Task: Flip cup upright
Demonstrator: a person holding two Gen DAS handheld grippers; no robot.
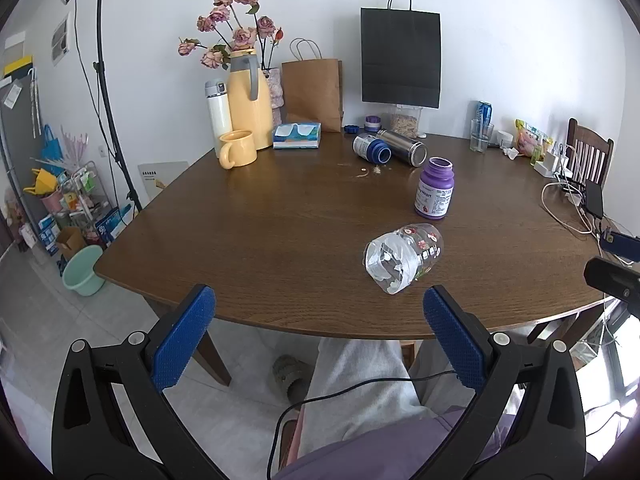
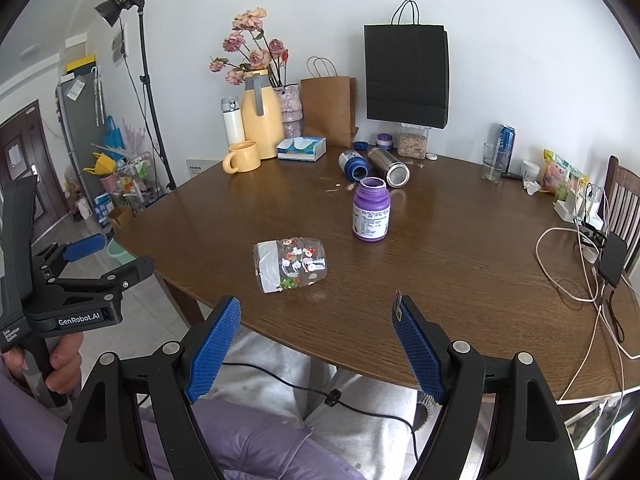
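Observation:
A clear glass cup (image 1: 404,258) with flower decals and a white band at one end lies on its side on the brown table (image 1: 260,220), near the front edge. In the right wrist view the cup (image 2: 290,264) has its white-banded end pointing left. My left gripper (image 1: 319,300) is open and empty, held in front of the table edge, with the cup just beyond its right finger. My right gripper (image 2: 316,306) is also open and empty, and the cup lies a little ahead of its left finger. A hand holds the left gripper (image 2: 86,248) off the table's left side.
A purple bottle (image 2: 371,210) stands upright just behind the cup. Further back lie a steel tumbler (image 2: 390,168) and a blue jar (image 2: 352,164) on their sides. A yellow mug (image 1: 238,148), a jug, a tissue box and paper bags line the back. Cables (image 2: 580,272) trail at the right.

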